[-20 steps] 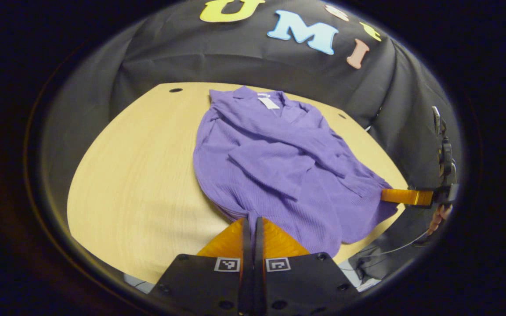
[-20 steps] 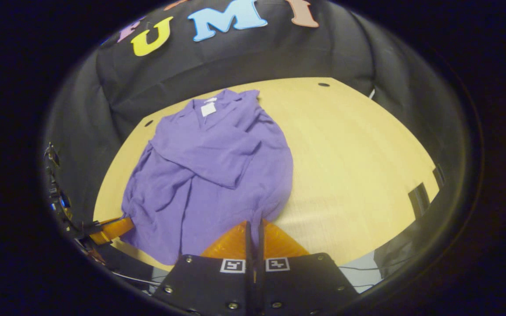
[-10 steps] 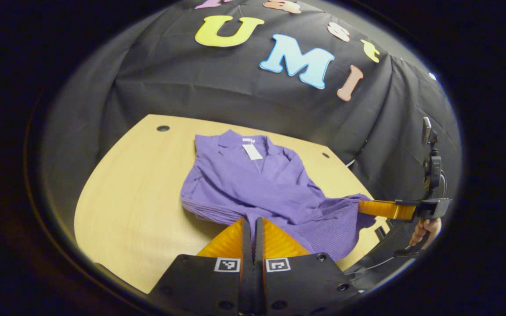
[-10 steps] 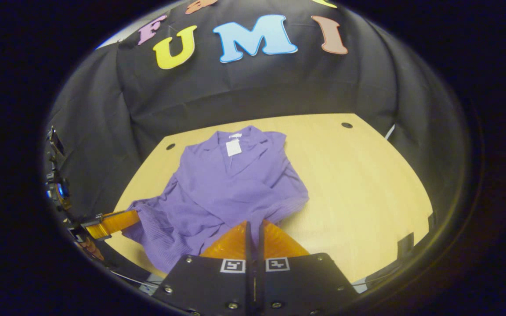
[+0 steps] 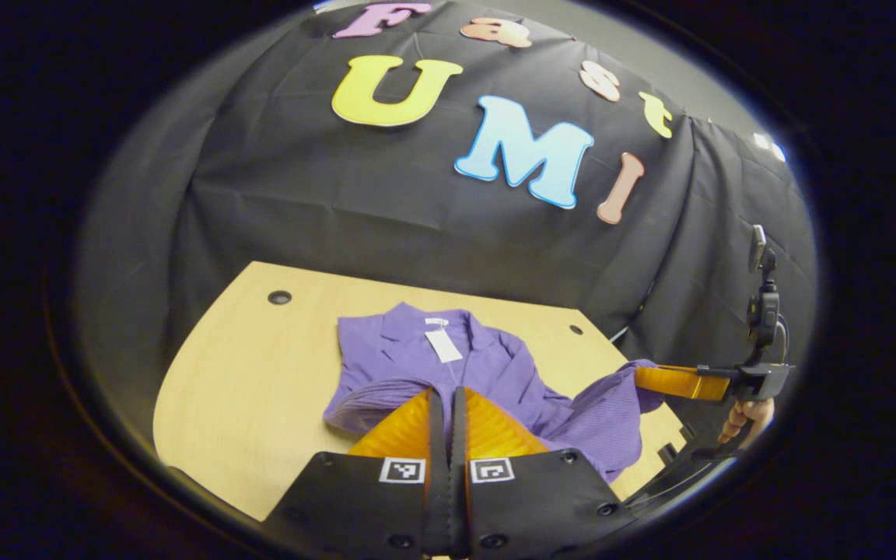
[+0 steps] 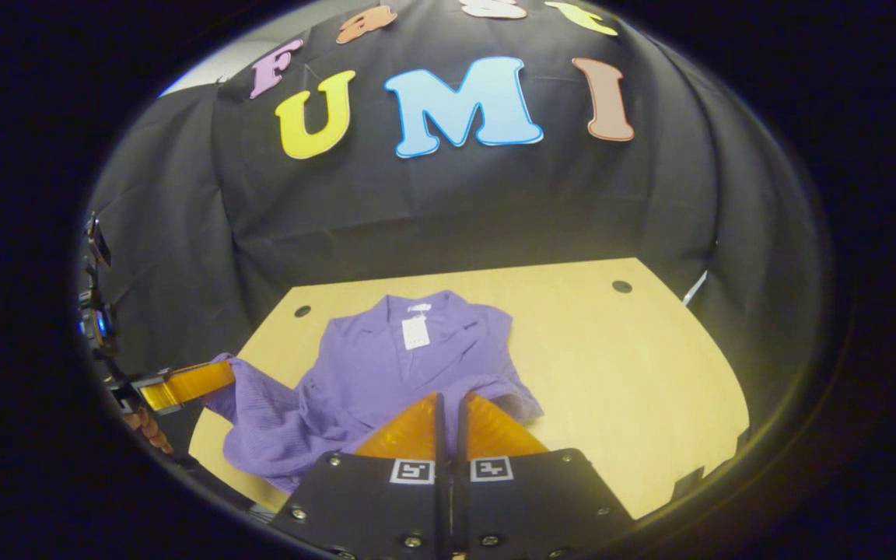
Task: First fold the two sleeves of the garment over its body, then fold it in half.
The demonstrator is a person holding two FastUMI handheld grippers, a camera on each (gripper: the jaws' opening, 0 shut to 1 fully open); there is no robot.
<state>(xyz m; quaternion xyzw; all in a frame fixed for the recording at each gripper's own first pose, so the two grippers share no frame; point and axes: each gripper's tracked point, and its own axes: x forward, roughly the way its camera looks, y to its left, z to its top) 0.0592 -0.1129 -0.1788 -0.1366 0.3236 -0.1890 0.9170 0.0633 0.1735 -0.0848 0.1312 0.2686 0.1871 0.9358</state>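
1. At the bottom centre of the left gripper view, the left gripper (image 5: pixel 448 400) has its orange fingers pressed together on the garment (image 5: pixel 487 365) hem.
2. At the bottom centre of the right gripper view, the right gripper (image 6: pixel 448 404) is likewise clamped on the hem's other corner.
3. The purple garment sits mid-frame on the table (image 5: pixel 246 373), collar toward the wall, hem lifted off the wood between the two grippers.
4. Risk, as I judge it: uneven carrying could skew the fold, or thin fabric could slip from a pinch and drop short of the collar.
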